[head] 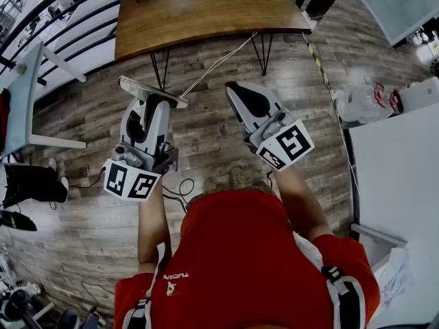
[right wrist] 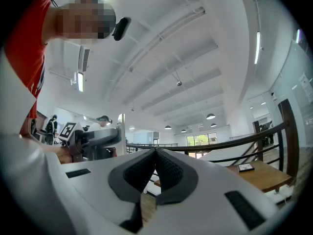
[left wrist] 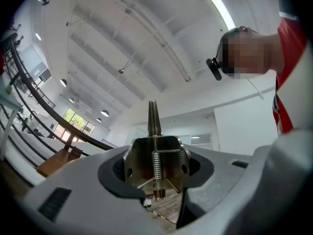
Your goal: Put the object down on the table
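My left gripper is shut on a metal spring clip, a flat plate seen edge-on across the jaw tips in the head view. In the left gripper view the clip fills the gap between the jaws, showing a coil spring and a thin blade that sticks upward. Beside it, my right gripper is shut with nothing in it; in the right gripper view its dark pads meet at the tip. Both grippers hang over the wood floor, short of the brown wooden table.
A white table stands at the right, with a plastic bottle near its far corner. Cables lie on the floor beneath the grippers. A white frame stands at the left. The black railing shows in the right gripper view.
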Demonstrator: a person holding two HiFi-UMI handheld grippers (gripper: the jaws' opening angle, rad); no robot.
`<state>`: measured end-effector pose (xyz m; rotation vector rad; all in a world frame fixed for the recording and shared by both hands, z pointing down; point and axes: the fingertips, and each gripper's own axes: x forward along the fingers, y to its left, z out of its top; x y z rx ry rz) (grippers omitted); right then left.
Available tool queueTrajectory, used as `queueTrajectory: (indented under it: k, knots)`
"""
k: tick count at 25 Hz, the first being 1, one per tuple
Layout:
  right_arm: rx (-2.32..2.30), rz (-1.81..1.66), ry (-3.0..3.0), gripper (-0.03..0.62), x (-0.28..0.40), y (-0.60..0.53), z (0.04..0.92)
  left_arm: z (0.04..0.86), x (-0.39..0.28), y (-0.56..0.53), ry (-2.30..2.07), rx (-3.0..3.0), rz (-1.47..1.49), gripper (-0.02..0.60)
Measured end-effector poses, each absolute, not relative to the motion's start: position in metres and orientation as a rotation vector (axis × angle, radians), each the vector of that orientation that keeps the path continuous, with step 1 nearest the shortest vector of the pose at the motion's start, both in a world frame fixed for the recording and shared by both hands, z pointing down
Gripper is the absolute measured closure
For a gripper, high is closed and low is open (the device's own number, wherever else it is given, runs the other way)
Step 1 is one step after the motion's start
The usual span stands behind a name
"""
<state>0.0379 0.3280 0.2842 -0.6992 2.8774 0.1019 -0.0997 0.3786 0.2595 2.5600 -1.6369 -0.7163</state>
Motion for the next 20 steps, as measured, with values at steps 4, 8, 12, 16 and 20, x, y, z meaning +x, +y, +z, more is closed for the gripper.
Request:
queueTrajectory:
  k: [4,8,12,16,20]
  knots:
    - [-0.689,0.082,2.854,0.569,0.028,0.333,0.282,0.262,-0.114,0.382,-1.627,2.551,-0.730,0.393]
    - [-0.715,0.066,2.836,0.569,0.023,0.335,0.283,0.265,-0.127,0.386,-1.604,2.546,-0.758,0.393]
    - [-0.746,0.079,2.852,0.569,0.021,0.335,0.287,0.274,-0.135,0.383,-1.585,2.523,-0.770,0.393]
    - [-0.772,0.086,2.859,0.569,0.022,0.324,0.289,0.280,-0.140,0.374,-1.570,2.506,-0.771,0.393]
    - [-0.778,0.088,2.842,0.569,0.021,0.303,0.289,0.280,-0.143,0.354,-1.565,2.516,-0.751,0.393]
